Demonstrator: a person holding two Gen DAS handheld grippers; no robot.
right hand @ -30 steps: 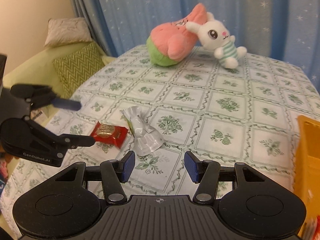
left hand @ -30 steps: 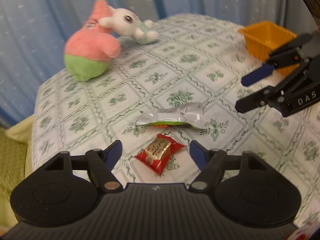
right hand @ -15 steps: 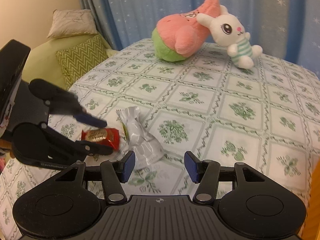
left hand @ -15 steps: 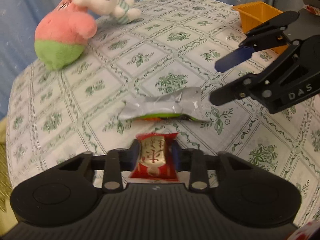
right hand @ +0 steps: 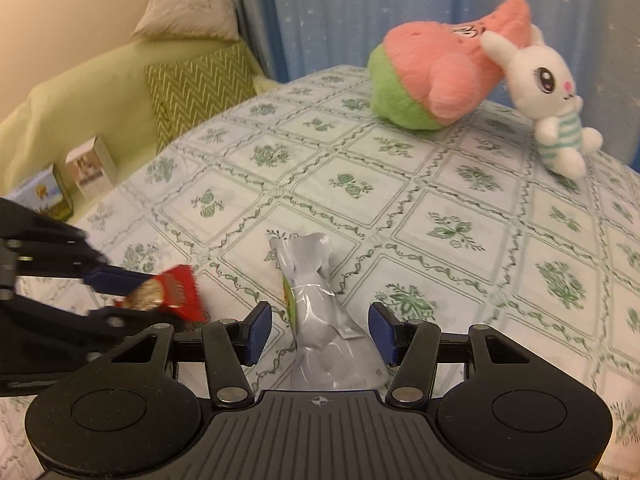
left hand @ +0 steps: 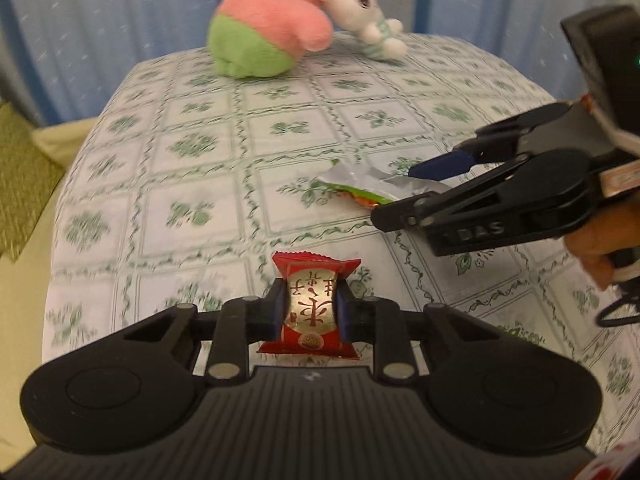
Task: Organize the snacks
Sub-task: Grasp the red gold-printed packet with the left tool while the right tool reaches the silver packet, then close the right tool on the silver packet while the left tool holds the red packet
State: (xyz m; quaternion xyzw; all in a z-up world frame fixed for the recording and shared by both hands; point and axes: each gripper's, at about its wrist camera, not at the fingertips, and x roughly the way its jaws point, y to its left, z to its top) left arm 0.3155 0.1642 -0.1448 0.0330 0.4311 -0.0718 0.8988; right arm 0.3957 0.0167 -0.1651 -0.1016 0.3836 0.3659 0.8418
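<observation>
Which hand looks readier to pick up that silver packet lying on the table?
The right. The right gripper is open with the silver packet lying between its fingers, while the left gripper is already shut on the red candy.

The left gripper [left hand: 311, 312] is clamped tight on something; the right gripper [right hand: 320, 334] angles downward with its fingers [right hand: 258, 332] apart.

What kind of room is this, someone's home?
Probably a home living room or bedroom: a floral tablecloth with plush toys on it, a green sofa with cushions, and blue star-patterned curtains.
</observation>
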